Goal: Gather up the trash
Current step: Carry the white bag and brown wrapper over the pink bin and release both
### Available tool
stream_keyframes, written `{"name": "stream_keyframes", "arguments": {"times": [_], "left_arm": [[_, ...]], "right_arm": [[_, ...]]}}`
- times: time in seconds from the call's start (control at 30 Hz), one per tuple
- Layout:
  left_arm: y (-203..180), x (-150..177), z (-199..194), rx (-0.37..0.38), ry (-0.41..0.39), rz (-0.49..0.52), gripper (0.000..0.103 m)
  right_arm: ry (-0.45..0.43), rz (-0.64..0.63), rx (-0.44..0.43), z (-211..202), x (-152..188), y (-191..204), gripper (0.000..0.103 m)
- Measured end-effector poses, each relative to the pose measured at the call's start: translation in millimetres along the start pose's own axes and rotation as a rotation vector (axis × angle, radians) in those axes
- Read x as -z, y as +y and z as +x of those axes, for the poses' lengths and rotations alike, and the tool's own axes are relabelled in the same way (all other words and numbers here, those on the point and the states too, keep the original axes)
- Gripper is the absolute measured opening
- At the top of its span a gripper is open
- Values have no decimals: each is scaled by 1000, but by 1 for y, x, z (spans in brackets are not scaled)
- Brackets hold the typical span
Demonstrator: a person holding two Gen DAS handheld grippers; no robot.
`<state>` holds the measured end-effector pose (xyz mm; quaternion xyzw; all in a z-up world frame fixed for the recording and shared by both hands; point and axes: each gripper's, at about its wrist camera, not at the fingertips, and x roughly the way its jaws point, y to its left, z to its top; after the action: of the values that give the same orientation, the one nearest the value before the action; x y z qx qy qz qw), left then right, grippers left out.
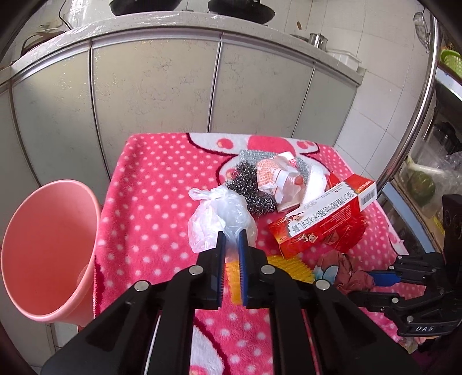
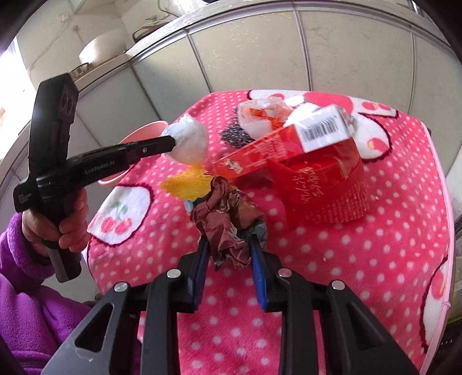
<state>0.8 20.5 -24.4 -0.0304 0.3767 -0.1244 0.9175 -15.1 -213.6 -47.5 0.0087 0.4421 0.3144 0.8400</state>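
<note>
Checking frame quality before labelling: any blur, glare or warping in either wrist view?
Left wrist view: sharp; fisheye bends the cabinet doors and steel pole; glare on the countertop edge. Right wrist view: window blown out at left, white plastic bag soft, dark vignette in the corners, crumpled brown wrapper crisp.

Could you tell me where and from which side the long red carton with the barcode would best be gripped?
Probably at the red carton's raised barcode end, pads across its narrow faces, coming from above on the right. That end tilts up clear, propped on the round red box; its lower end sits amid clutter.
</note>
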Motion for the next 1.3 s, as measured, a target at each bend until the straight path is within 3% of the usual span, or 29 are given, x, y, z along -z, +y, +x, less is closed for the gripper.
{"name": "stream_keyframes", "arguments": {"times": [0.4,0.77,1.3], "left_arm": [[2,3,-33,13,-69,-15,8],[16,10,-53,6,-97,-58,8],[82,15,-95,-111,-191,-191,8]], "right_arm": [[-98,-18,18,-29,-5,12,27],[-97,-26,20,-16,-26,27,27],[-125,-239,-83,33,-103,120,27]]}}
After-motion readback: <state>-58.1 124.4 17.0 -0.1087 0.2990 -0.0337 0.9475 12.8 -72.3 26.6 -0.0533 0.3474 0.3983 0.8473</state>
